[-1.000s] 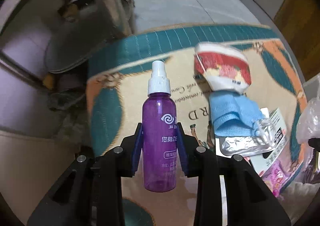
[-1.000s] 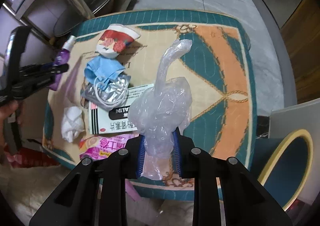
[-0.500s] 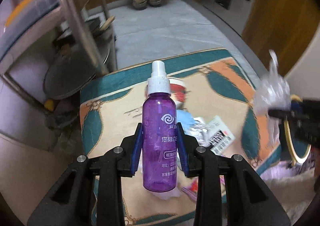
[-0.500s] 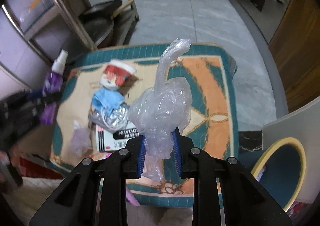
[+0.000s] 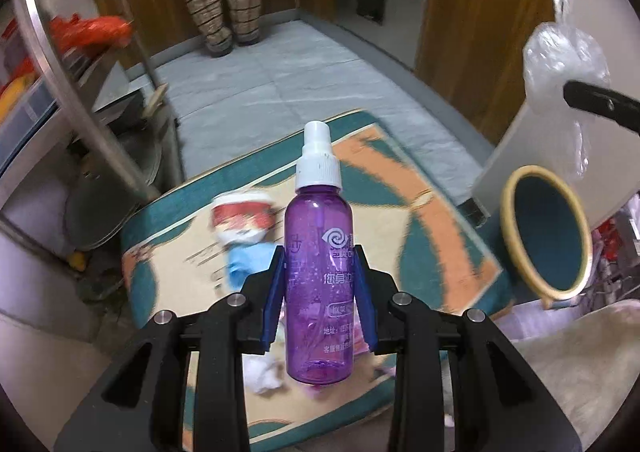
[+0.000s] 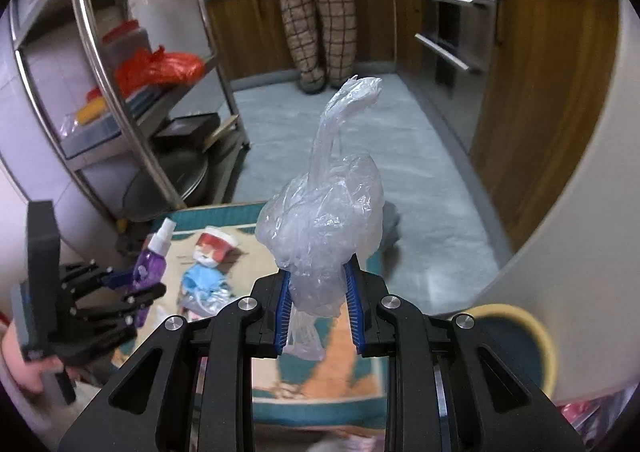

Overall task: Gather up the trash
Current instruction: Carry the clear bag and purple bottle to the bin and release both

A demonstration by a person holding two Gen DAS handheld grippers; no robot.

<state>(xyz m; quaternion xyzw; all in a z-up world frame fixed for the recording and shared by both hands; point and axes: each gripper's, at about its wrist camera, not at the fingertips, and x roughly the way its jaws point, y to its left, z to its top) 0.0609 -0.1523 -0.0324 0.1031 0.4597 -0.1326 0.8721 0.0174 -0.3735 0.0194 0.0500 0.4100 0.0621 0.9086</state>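
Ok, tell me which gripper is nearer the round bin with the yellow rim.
Right. The right gripper, shut on the plastic bag, hangs just above the bin; the left gripper, holding the purple spray bottle, is over the table.

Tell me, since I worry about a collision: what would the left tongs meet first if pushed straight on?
Probably the patterned table top: the left tongs, shut on the purple spray bottle, point down at it, short of the bin. Depth is uncertain.

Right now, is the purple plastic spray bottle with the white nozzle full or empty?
Nearly empty. Through the see-through wall of the purple spray bottle, clamped in the left gripper, only droplets and the dip tube show, no liquid level.
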